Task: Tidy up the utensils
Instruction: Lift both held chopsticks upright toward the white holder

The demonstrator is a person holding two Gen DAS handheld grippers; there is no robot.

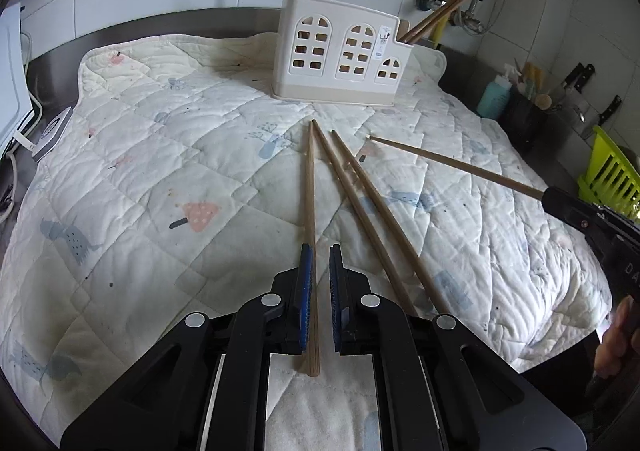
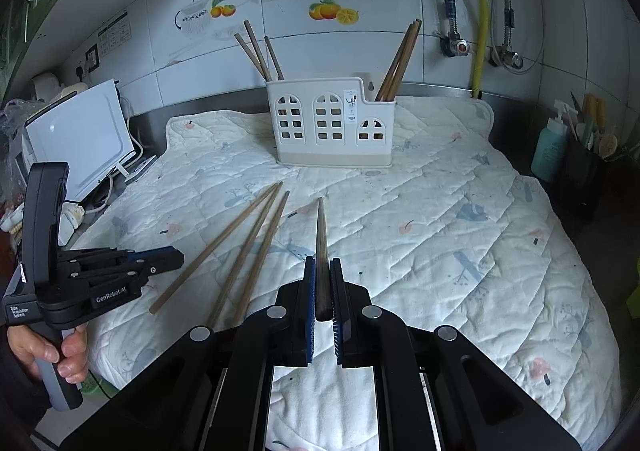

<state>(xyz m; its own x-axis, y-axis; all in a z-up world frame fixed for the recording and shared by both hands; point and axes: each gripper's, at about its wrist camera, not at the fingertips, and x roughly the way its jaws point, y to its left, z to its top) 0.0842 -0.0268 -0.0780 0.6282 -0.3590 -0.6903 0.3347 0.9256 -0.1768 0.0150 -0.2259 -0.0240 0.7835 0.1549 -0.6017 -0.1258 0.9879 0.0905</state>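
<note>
Tiled kitchen wall behind; quilted mat (image 1: 160, 171) covers counter. We note white holder (image 2: 332, 127) at mat's far edge, chopsticks upright in end compartments. Right gripper (image 2: 323, 271) pitched downward, clamped tight on one chopstick (image 2: 321, 235), tip raised off mat. Left gripper (image 1: 318, 267) low, nearly closed around leftmost chopstick (image 1: 310, 179) (contact only at left pad). Two loose chopsticks (image 1: 360, 203) just beside.
</note>
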